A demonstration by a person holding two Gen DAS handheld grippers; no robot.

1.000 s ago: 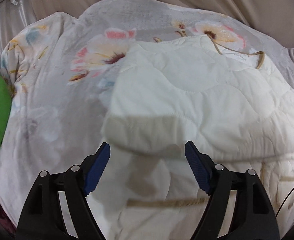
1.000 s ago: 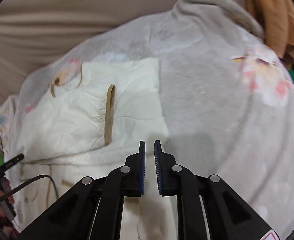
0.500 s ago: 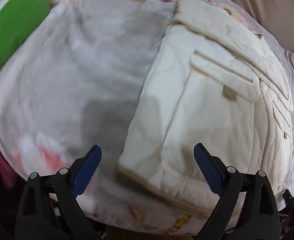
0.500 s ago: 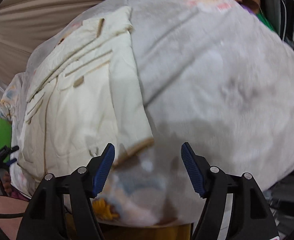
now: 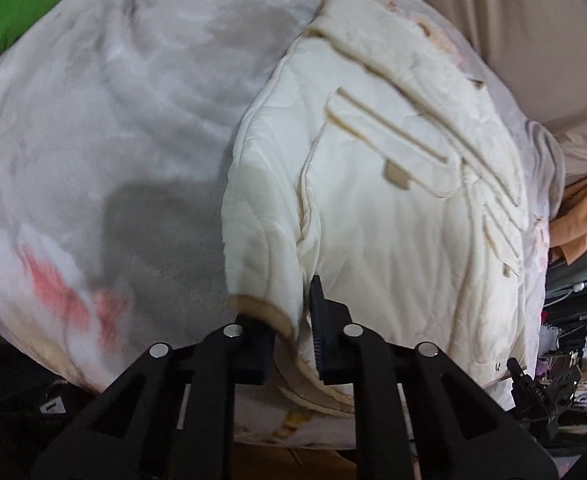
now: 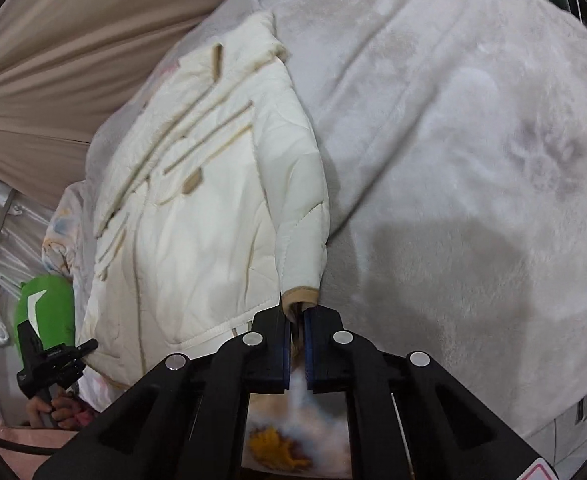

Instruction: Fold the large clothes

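A cream quilted jacket (image 5: 393,184) lies spread on a grey floral blanket (image 5: 113,120), front up, with tan trim and pocket flaps. My left gripper (image 5: 289,332) is shut on the tan cuff of the jacket's near left sleeve (image 5: 261,240). In the right wrist view the jacket (image 6: 197,208) lies at left, and my right gripper (image 6: 297,332) is shut on the tan cuff of the other sleeve (image 6: 301,240). Both cuffs sit near the blanket's front edge.
The blanket (image 6: 473,160) covers the whole work surface. A green object (image 6: 45,304) lies at its left end, also seen in the left wrist view (image 5: 17,12). Beige curtains (image 6: 73,60) hang behind. An orange cloth (image 5: 581,216) lies at right.
Both grippers were open half a second ago near the jacket's bottom corners; now each has closed on a sleeve cuff. One second ago both views showed the jacket from farther in.
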